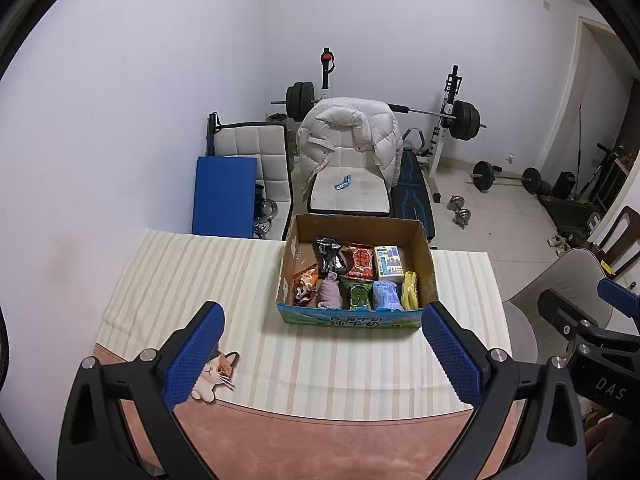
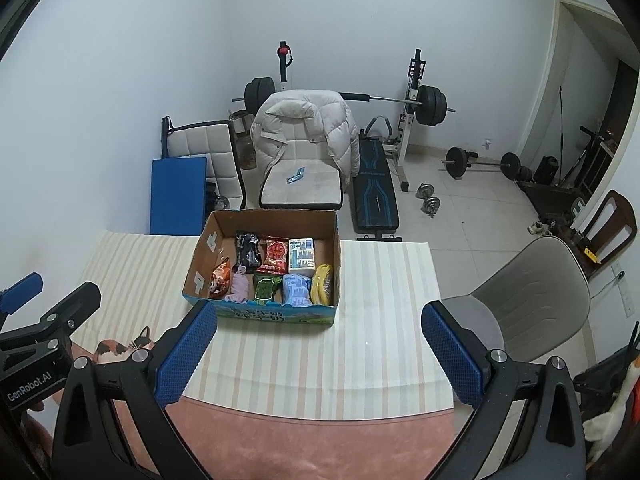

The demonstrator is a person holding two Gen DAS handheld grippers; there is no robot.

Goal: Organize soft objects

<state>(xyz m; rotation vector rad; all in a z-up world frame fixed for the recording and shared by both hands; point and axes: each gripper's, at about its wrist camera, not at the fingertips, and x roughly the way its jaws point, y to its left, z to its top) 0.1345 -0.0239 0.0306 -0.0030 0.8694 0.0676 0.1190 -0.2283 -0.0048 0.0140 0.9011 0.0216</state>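
An open cardboard box (image 1: 424, 256) (image 2: 204, 248) stands on the striped tablecloth (image 1: 180, 280) (image 2: 380, 320). It holds several soft packets: snack bags, tissue packs, a pink cloth (image 1: 330, 294) (image 2: 239, 286) and a yellow item (image 1: 410, 290) (image 2: 323, 284). A plush cat (image 1: 214, 376) (image 2: 120, 348) lies on the cloth near the left finger. My left gripper (image 1: 322, 354) is open and empty, short of the box. My right gripper (image 2: 320, 354) is open and empty, also short of the box.
A grey chair (image 2: 532, 300) stands at the table's right side. Behind the table are a padded chair with a white jacket (image 1: 348, 136), a blue mat (image 1: 224, 196), a weight bench and barbells. A plush toy (image 2: 612, 408) shows at the right edge.
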